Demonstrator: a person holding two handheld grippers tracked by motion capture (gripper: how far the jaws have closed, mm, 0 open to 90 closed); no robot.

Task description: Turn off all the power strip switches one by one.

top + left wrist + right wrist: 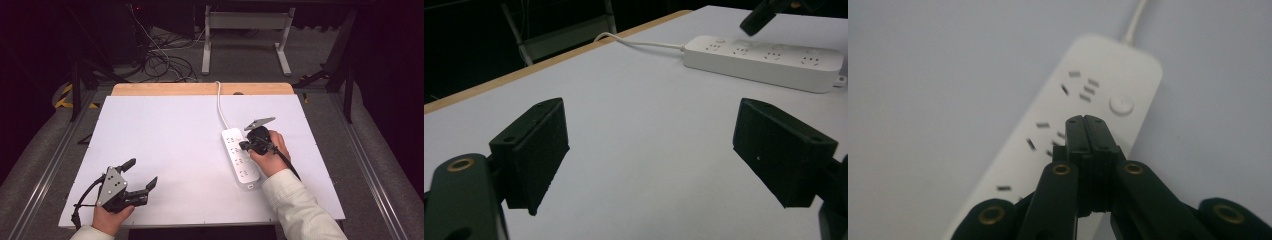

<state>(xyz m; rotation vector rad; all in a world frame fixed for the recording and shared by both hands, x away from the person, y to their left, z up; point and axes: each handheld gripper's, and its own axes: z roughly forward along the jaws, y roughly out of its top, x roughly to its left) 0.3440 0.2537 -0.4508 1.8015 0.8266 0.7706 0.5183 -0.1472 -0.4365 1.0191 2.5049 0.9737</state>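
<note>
Right gripper [1087, 125] hovered over the white power strip [240, 157], jaws pressed together into one blunt tip, apparently to push its round button [1121, 104]. Left gripper [142, 176] rested well apart near the table [165, 135] edge, jaws spread and empty.

white table [165, 150], power strip [240, 159] on it

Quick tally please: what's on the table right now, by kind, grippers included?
Power strips: 1, white power strip with its cord
Grippers: 2, left gripper open, right gripper shut over the strip
Total: 3
</note>
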